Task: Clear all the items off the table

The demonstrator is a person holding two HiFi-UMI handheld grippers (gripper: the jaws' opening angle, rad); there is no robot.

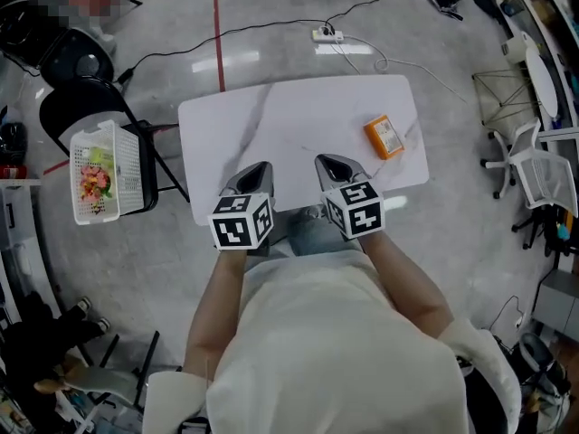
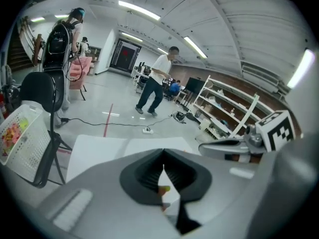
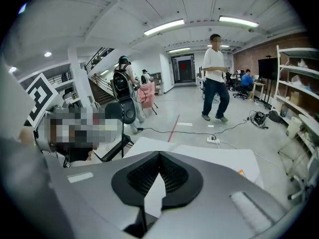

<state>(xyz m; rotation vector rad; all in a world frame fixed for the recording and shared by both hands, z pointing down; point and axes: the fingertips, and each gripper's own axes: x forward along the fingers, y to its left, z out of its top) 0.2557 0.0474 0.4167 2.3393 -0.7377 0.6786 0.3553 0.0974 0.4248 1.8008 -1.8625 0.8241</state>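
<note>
At near edge of counter (image 1: 271, 125) | left tongs (image 1: 261, 167) clenched | right tongs (image 1: 322, 160) clenched | orange box (image 1: 384, 136) on counter's right side

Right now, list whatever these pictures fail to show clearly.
- Orange box: print too small in the head view; the right gripper hides nearly all of it in the right gripper view.
- White basket: contents too small in the head view, blurred at the edge of the left gripper view.
- Table: near edge hidden under the left gripper and right gripper, head view.
</note>
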